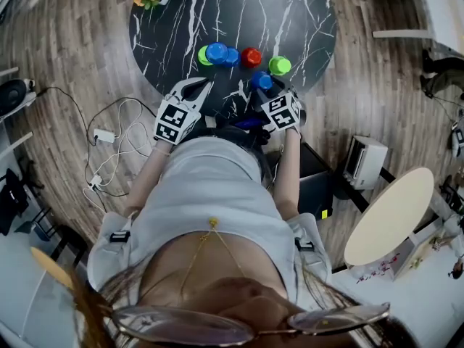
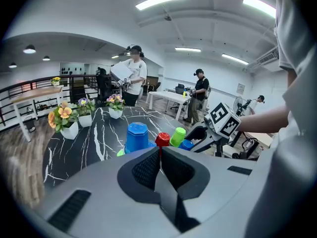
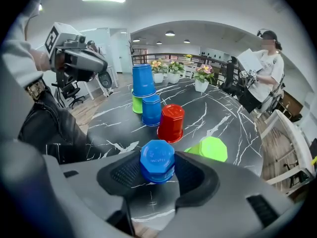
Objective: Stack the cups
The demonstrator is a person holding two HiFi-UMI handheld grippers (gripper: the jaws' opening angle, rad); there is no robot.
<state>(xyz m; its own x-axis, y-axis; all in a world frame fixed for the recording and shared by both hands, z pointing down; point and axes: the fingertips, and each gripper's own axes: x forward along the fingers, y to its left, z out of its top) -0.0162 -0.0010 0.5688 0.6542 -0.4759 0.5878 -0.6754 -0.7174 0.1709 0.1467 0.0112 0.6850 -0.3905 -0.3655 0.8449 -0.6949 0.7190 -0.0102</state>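
Upside-down cups stand along the near side of the round black marble table (image 1: pixel 290 6). A blue cup (image 1: pixel 216 51) sits over a green cup (image 1: pixel 204 56), with another blue cup (image 1: pixel 231 56), a red cup (image 1: pixel 251 56) and a green cup (image 1: pixel 280 65) to their right. My right gripper (image 3: pixel 158 158) reaches steeply down around a lone blue cup (image 3: pixel 157 161) standing on the table. Its jaws flank the cup closely, open. In the head view that blue cup (image 1: pixel 262 80) shows just ahead of the right gripper (image 1: pixel 270 93). My left gripper (image 2: pixel 159 151) is shut and empty, hovering at the table's near edge.
Pots of flowers (image 2: pixel 64 120) stand at the table's far side. Several people stand or walk in the room behind. Cables and a power strip (image 1: pixel 105 135) lie on the wooden floor to the left. A round beige table (image 1: pixel 388 216) is at the right.
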